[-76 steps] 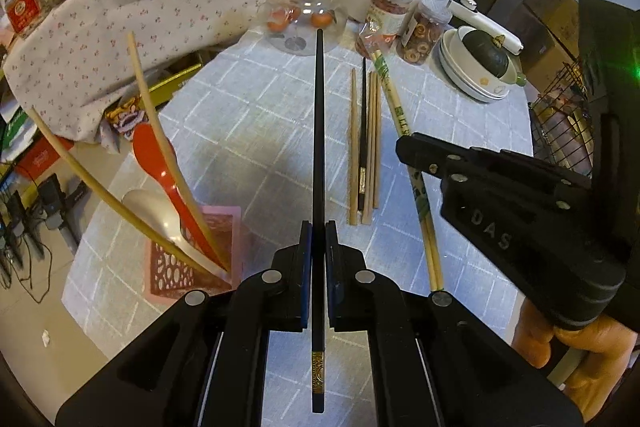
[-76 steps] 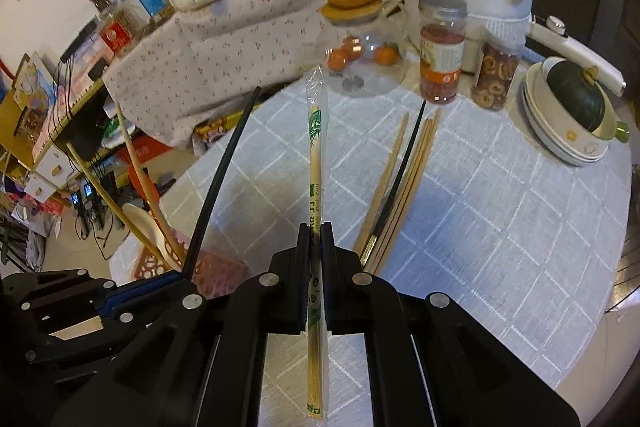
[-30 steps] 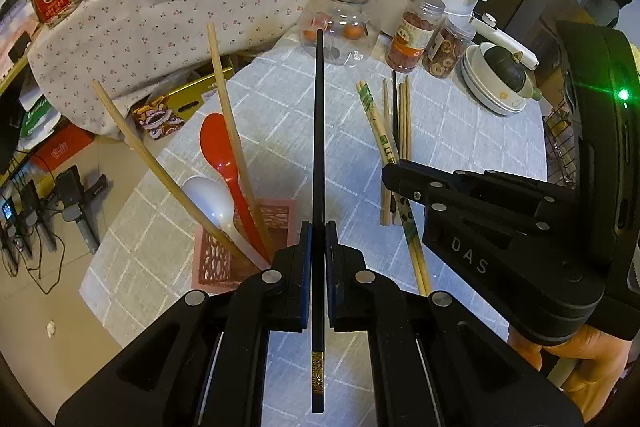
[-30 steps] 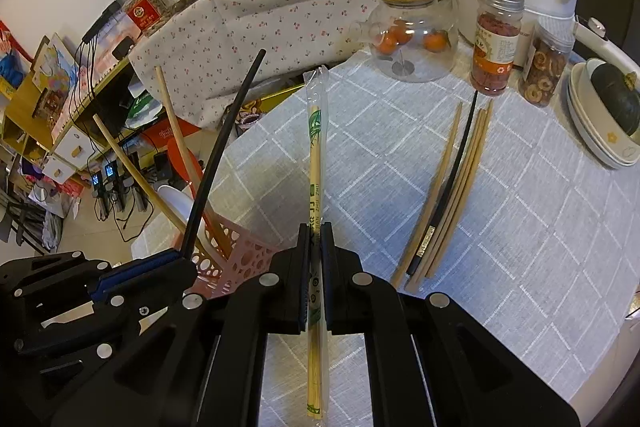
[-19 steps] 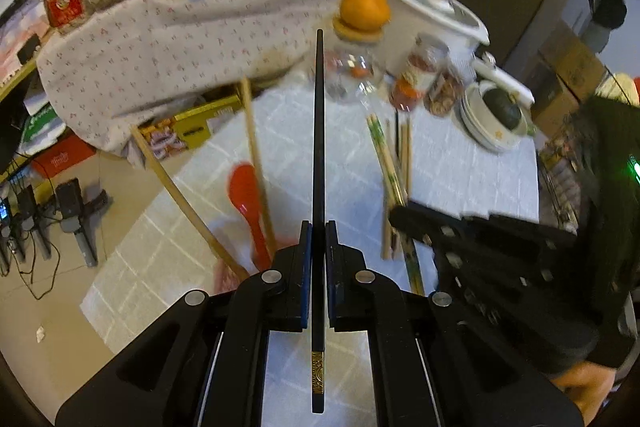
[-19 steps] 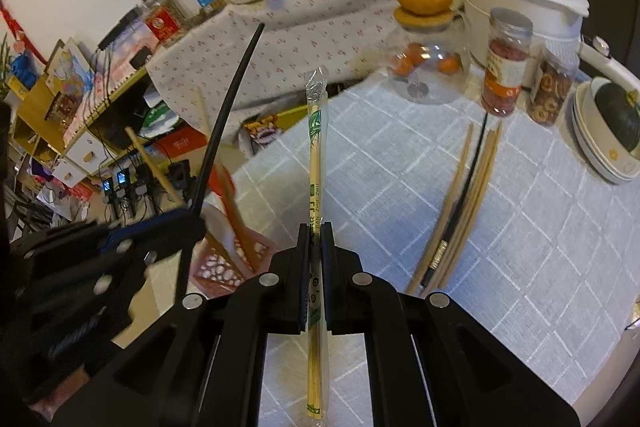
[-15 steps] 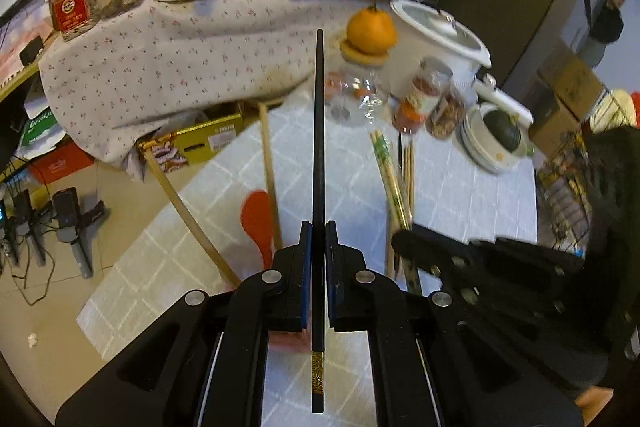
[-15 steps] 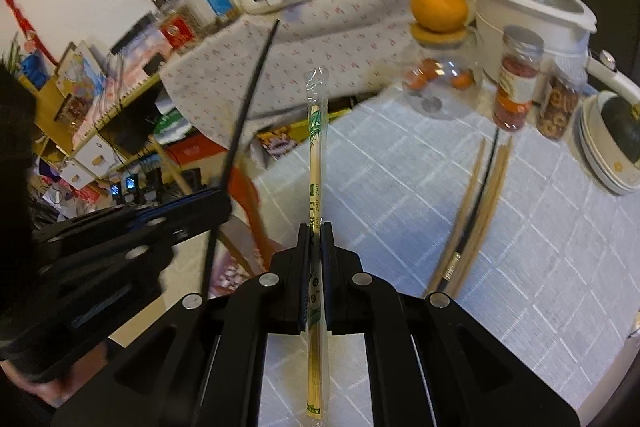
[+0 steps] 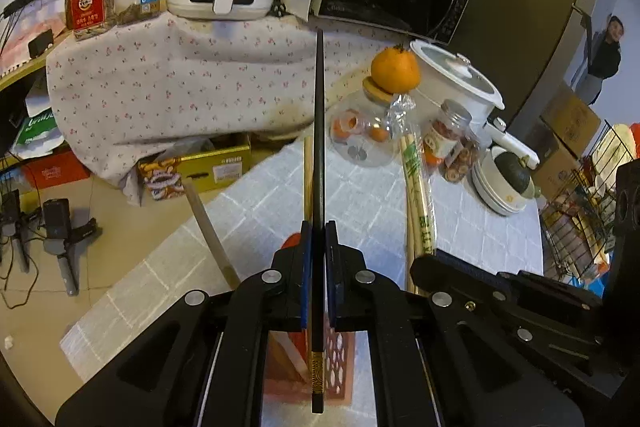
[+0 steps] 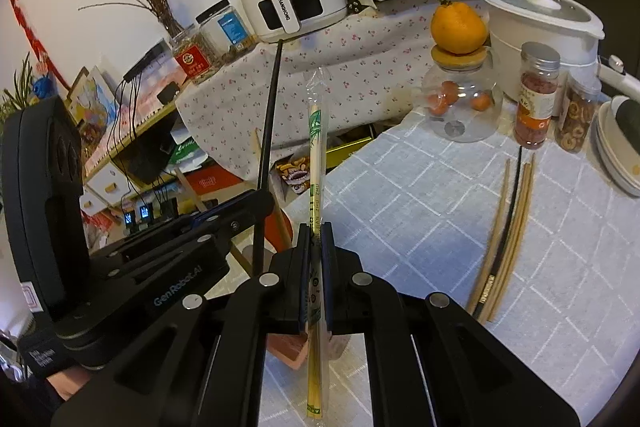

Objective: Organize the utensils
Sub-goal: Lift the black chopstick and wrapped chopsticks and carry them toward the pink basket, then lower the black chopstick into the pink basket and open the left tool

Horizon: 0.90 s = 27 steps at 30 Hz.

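My left gripper (image 9: 319, 231) is shut on a black chopstick (image 9: 319, 131) that points up and away. Directly beneath its jaws stands the pink perforated basket (image 9: 340, 359), holding a red spoon (image 9: 291, 241) and wooden sticks (image 9: 205, 223). My right gripper (image 10: 316, 231) is shut on a pair of plastic-wrapped wooden chopsticks (image 10: 315, 163); the basket (image 10: 286, 347) shows just below its fingers. In the right wrist view the left gripper (image 10: 240, 211) sits close on the left with the black chopstick (image 10: 267, 131). Several loose chopsticks (image 10: 505, 231) lie on the checked tablecloth (image 10: 420, 211).
At the table's far end are a glass jar (image 10: 460, 107) with an orange (image 10: 458, 23) on its lid, two spice jars (image 10: 534, 99), a white pot (image 10: 540, 27) and stacked bowls (image 9: 504, 187). The table's left edge drops to a cluttered floor. A wire rack (image 9: 580, 223) stands at right.
Both grippers have tipped upward and shifted toward the basket, which now lies under their jaws. More of the back shelf shows. Each still holds its chopsticks.
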Each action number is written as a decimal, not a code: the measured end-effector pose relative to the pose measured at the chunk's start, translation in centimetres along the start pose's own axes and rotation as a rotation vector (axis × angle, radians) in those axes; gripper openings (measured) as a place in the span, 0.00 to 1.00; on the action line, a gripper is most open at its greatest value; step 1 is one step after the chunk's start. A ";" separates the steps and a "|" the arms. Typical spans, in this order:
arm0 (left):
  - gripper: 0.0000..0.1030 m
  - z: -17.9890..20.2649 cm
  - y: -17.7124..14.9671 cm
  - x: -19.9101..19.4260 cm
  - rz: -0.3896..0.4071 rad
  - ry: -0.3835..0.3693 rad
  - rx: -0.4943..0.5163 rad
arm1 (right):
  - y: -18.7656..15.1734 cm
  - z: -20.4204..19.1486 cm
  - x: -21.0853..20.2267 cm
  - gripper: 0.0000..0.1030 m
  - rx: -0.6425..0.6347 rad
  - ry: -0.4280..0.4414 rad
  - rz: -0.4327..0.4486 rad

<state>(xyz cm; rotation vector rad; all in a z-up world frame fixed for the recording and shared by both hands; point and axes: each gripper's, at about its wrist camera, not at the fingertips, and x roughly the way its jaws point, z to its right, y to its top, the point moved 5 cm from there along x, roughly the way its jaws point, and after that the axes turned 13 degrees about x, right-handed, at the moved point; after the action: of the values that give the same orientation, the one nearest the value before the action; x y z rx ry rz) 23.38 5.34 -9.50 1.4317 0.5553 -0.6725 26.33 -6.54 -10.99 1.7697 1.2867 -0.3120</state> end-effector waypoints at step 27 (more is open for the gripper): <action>0.05 -0.3 -0.8 -0.3 0.090 0.041 0.022 | -0.2 0.7 2.6 0.05 0.077 0.056 -0.019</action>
<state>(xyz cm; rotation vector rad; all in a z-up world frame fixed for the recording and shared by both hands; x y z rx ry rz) 22.57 5.69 -9.84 1.4850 0.5133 -0.5811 27.45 -5.45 -13.20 1.8437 1.3477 -0.3283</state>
